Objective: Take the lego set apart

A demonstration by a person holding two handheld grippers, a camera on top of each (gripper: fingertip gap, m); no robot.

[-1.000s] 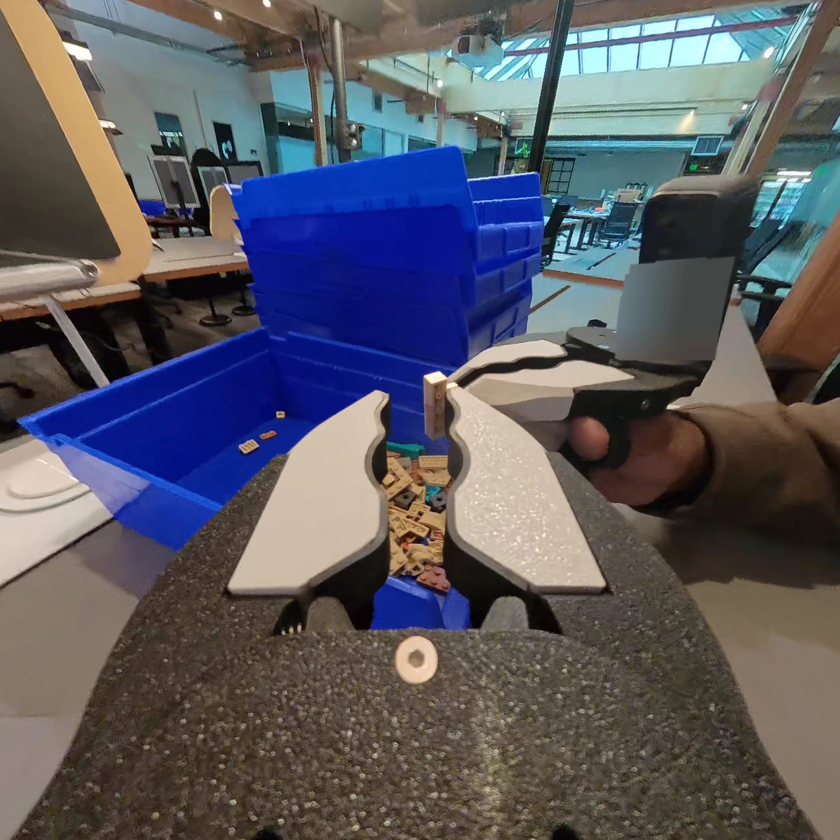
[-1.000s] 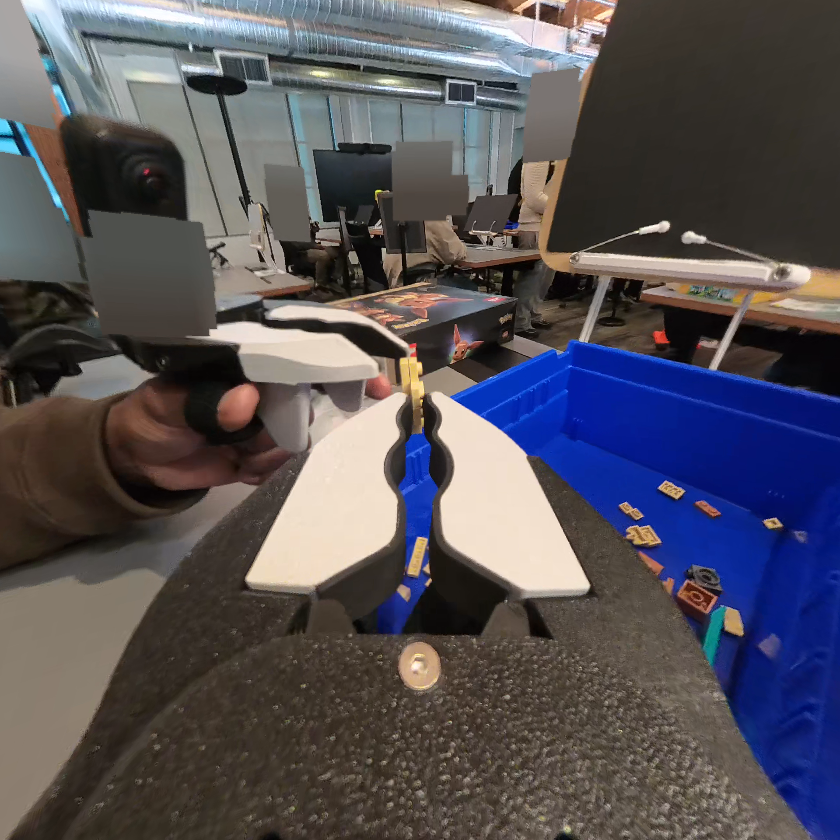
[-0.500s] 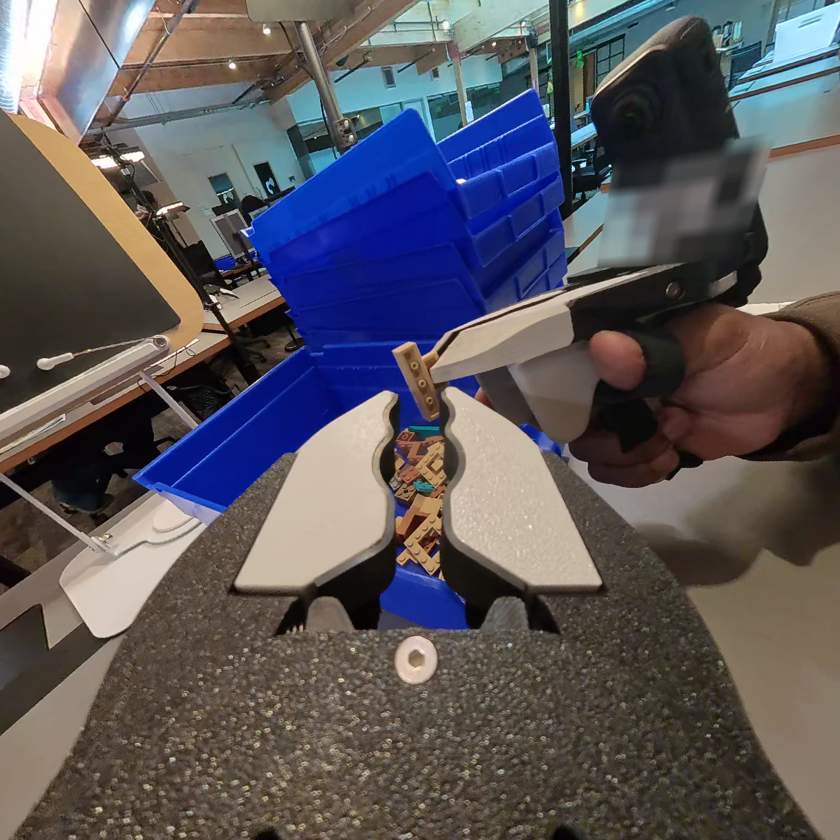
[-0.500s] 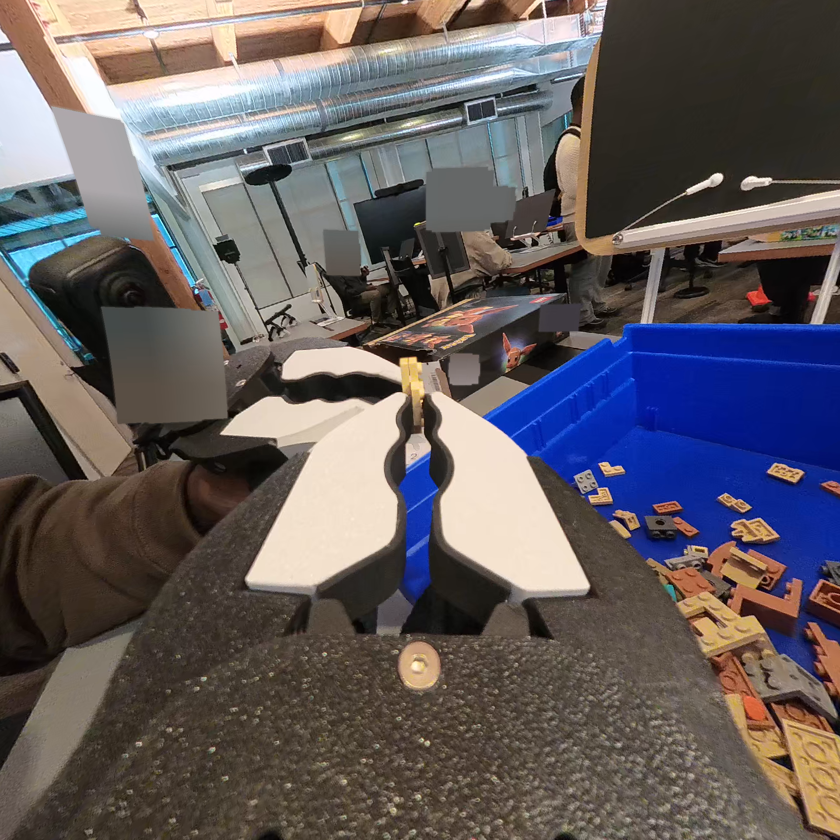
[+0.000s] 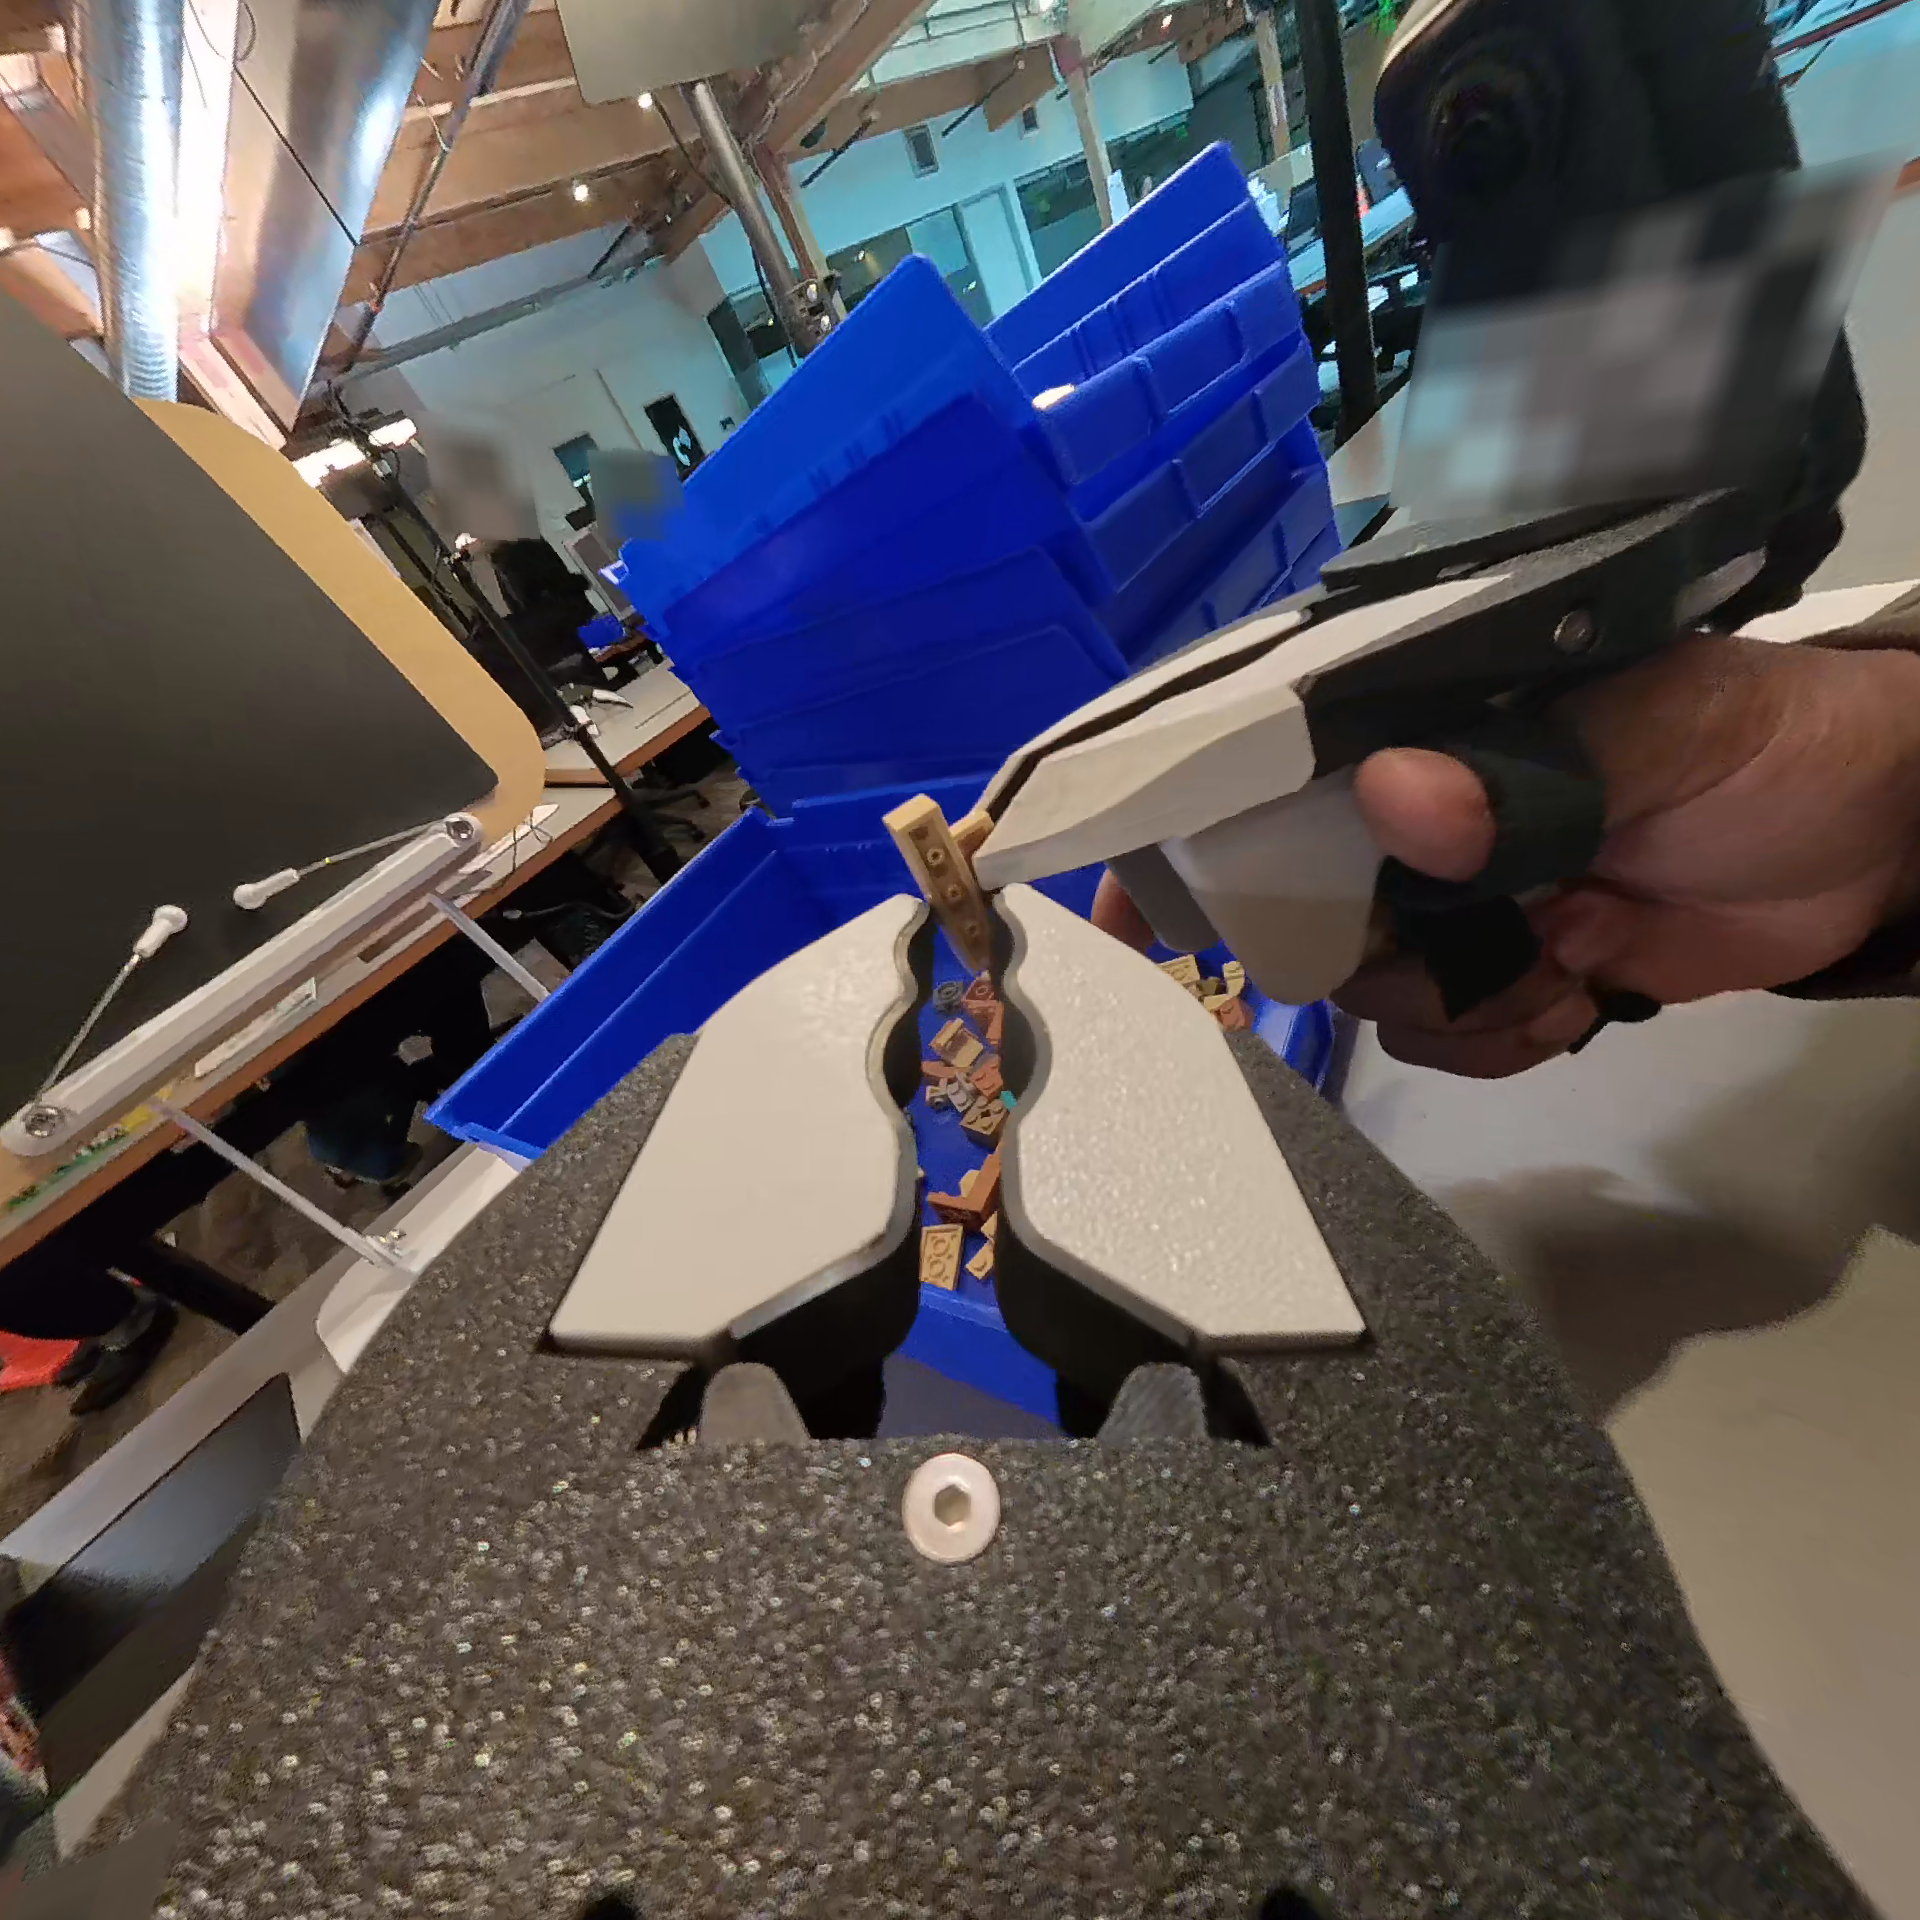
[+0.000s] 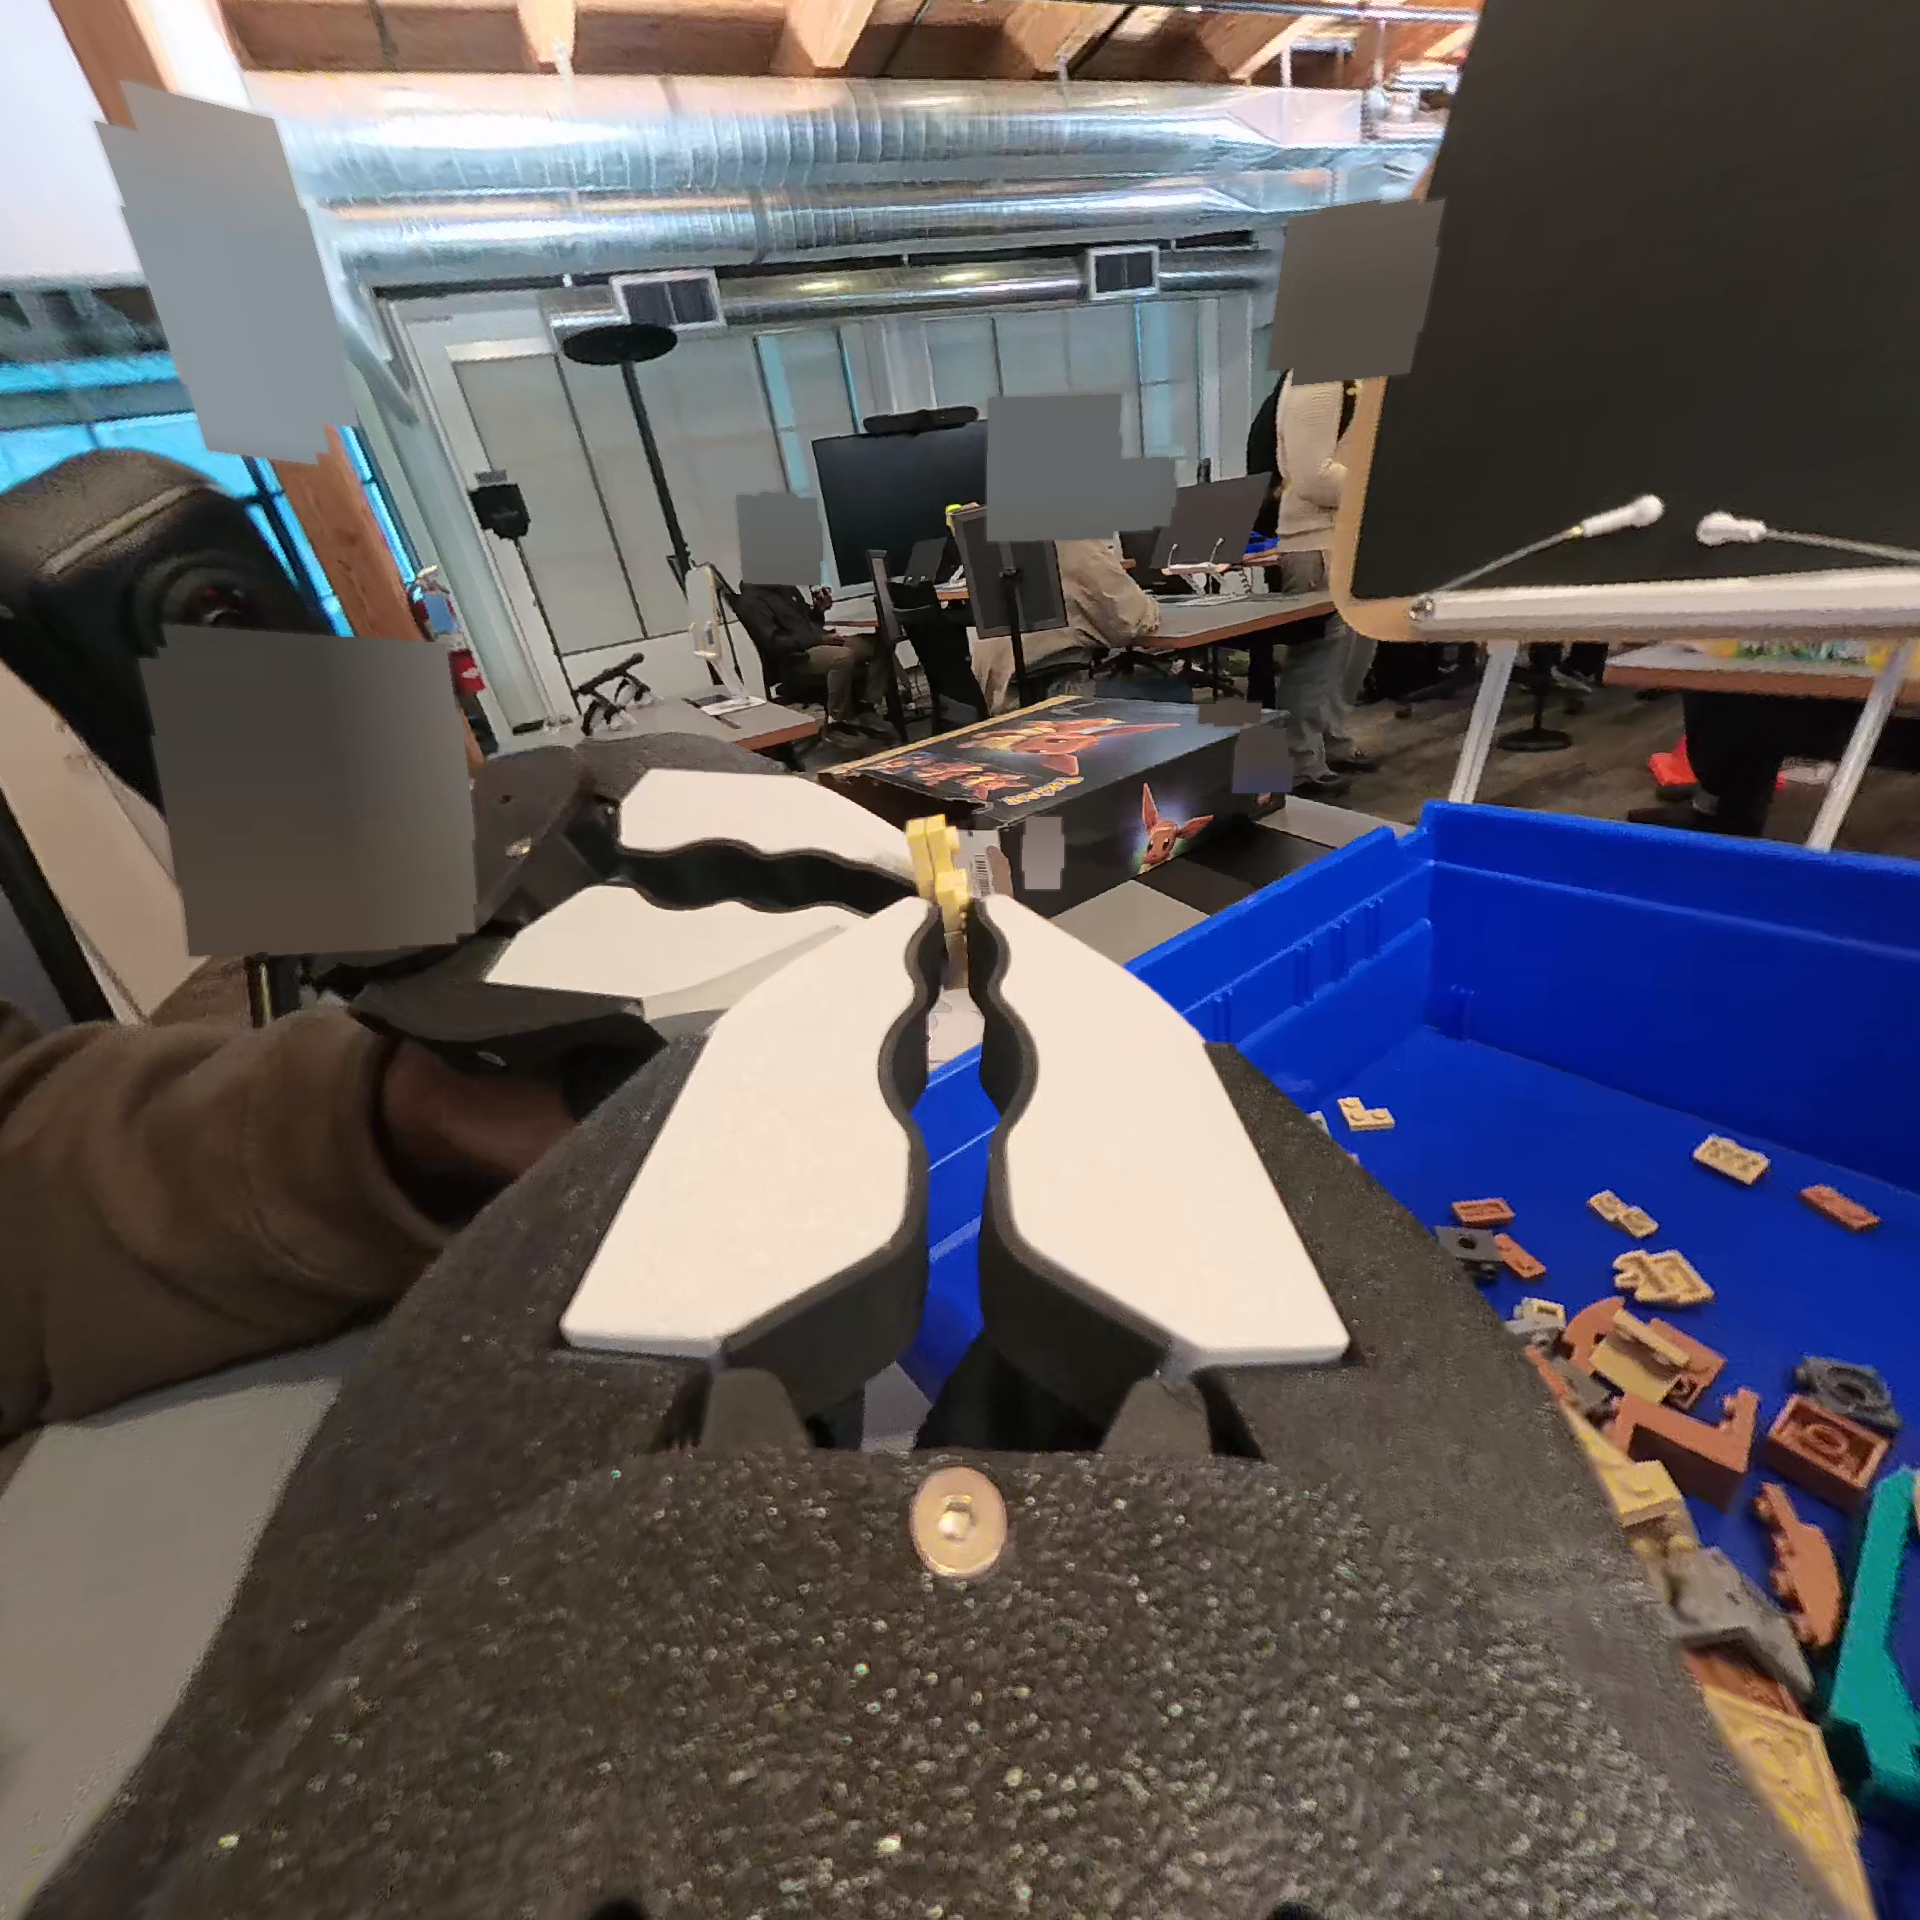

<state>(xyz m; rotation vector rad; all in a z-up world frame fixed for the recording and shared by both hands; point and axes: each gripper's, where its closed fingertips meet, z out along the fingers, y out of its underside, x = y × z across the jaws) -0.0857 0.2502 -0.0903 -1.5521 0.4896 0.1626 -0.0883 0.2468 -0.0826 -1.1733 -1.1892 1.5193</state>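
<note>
Tan plate pinched between both grippers, over blue bin.

Tan toy-brick plate [image 5: 943, 879] is long & thin; long axis runs approx 11 to 5 o'clock in left wrist view, stud holes showing. Right gripper [image 5: 982, 854] comes in from 3 o'clock, jaws clamped on plate's edge. Left gripper [image 5: 961, 920] jaws nearly together round plate's lower end; right finger [image 5: 1039, 935] touches it, left-pad contact can't tell. Blue bin [image 6: 1558, 935] w/ loose bricks [image 6: 1662, 1340] below, at 5 o'clock in right view.
</note>
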